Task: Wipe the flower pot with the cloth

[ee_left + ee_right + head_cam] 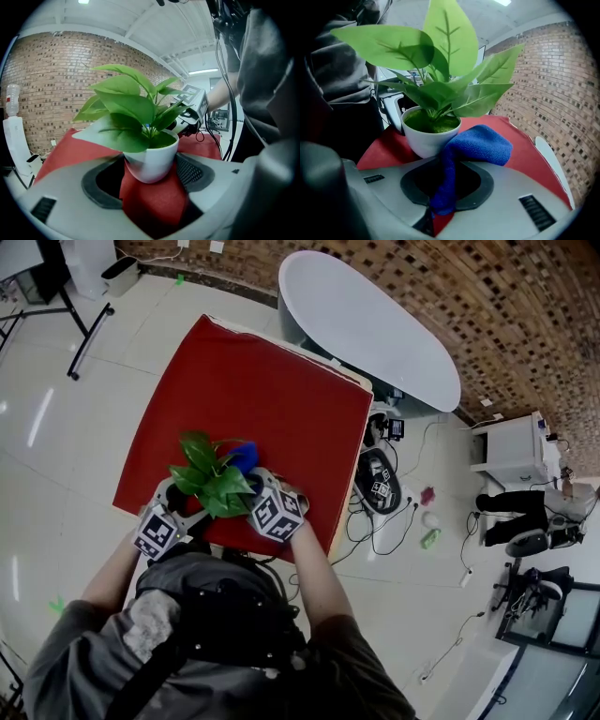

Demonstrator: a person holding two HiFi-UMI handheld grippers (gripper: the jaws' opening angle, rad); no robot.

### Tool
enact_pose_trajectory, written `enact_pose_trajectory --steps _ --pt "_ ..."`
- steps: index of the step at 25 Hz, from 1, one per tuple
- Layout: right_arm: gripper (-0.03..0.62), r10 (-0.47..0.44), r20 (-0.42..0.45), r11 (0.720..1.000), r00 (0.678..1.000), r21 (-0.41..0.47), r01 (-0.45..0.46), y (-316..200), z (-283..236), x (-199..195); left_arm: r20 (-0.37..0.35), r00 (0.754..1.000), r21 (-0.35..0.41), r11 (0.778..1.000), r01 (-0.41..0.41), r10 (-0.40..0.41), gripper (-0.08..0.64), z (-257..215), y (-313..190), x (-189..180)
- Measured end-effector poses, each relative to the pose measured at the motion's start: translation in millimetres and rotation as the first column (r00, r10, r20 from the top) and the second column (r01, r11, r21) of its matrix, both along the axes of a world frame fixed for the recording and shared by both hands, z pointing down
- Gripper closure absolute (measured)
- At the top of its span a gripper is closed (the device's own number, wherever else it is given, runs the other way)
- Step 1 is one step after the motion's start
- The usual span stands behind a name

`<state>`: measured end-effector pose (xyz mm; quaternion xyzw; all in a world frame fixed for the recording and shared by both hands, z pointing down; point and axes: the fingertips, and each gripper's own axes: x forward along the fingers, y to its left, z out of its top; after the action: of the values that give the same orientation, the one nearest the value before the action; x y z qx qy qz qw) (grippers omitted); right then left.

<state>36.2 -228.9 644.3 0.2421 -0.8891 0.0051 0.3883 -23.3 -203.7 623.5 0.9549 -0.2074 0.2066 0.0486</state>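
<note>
Fingers of the left gripper (150,176) clasp the white flower pot (152,161) on the red counter (244,371). The right gripper (447,182) pinches the blue cloth (480,143), touching the pot. Risk: forceful wiping could tip the leafy pot.

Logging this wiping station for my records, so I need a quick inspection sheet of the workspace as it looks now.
Surface: red-covered table.
Job's things: flower pot with green plant, near table's front edge; blue cloth against its side.
Clutter: nothing seen on table.
Tools: left tool clamps flower pot; right tool pinches blue cloth.
Cables: black cables loose on tiled floor, right of table.
Surroundings: brick wall, white tub.
</note>
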Motion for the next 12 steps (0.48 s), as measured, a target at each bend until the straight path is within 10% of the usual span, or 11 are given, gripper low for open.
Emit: enact_pose_trajectory --steps 12 --pt "0.515 0.118 0.123 0.993 0.985 -0.042 -0.113 25.0 -7.7 3.9 -0.020 1.000 -0.024 1.000 0.018 -0.019 0.172 2.2 -2.8 4.5"
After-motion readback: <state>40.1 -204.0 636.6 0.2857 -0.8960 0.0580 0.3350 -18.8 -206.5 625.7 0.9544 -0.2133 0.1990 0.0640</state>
